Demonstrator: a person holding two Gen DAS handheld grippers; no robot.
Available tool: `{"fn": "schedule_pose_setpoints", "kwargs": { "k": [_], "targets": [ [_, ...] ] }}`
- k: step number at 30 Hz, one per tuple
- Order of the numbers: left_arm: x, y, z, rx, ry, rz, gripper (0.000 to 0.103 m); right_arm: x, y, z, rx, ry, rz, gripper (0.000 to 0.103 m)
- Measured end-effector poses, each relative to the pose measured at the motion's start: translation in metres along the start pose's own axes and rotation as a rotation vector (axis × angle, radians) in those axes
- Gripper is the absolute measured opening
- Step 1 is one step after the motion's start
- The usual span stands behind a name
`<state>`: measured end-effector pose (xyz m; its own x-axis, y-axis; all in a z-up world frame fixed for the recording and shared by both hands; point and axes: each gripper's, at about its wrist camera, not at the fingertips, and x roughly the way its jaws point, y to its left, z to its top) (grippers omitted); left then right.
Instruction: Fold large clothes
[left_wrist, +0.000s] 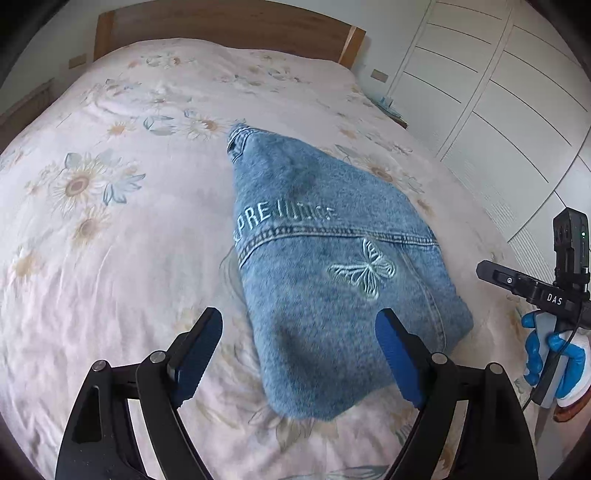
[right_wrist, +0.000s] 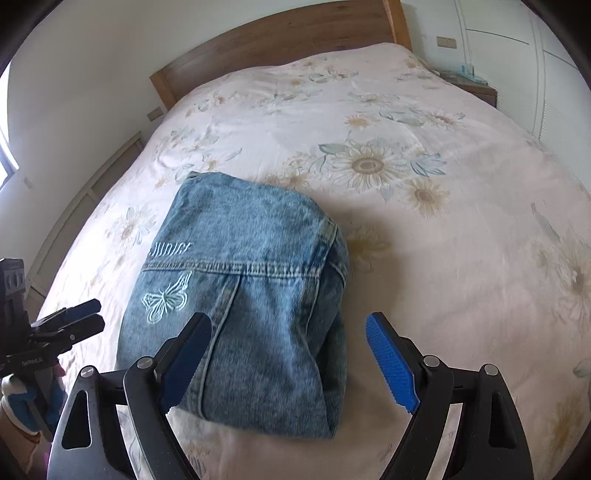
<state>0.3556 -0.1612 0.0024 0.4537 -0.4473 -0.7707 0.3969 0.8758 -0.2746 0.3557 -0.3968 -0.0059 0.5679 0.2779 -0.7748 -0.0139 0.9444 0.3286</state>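
A blue denim jacket (left_wrist: 325, 266) lies folded into a compact bundle on the bed, back side up, with a white butterfly and lettering on it. It also shows in the right wrist view (right_wrist: 247, 295). My left gripper (left_wrist: 299, 336) is open and empty, held above the jacket's near end. My right gripper (right_wrist: 288, 343) is open and empty, above the jacket's near right part. The right gripper shows at the right edge of the left wrist view (left_wrist: 532, 284). The left gripper shows at the left edge of the right wrist view (right_wrist: 70, 325).
The bed (left_wrist: 110, 240) has a pale pink floral cover and a wooden headboard (right_wrist: 280, 33). White wardrobe doors (left_wrist: 498, 92) stand to the right. A bedside table (right_wrist: 476, 88) with small items sits beside the headboard.
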Motion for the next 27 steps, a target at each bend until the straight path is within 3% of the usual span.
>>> {"fn": "schedule_pose_setpoints", "kwargs": {
  "k": [6,13,18,27],
  "targets": [
    [-0.004,0.001,-0.012,-0.003,-0.004,0.032,0.081,-0.003,0.000,-0.014,0.010,0.018,-0.016,0.086],
    [0.001,0.014,-0.005,-0.068,-0.003,-0.022,0.091,0.008,0.001,-0.015,0.017,0.054,-0.033,0.087],
    [0.019,0.030,0.006,-0.132,0.029,-0.047,0.091,0.027,-0.004,-0.011,0.055,0.095,-0.018,0.087],
    [0.060,0.038,0.018,-0.181,0.105,-0.105,0.093,0.077,-0.025,-0.011,0.156,0.217,0.101,0.088]
  ]
}}
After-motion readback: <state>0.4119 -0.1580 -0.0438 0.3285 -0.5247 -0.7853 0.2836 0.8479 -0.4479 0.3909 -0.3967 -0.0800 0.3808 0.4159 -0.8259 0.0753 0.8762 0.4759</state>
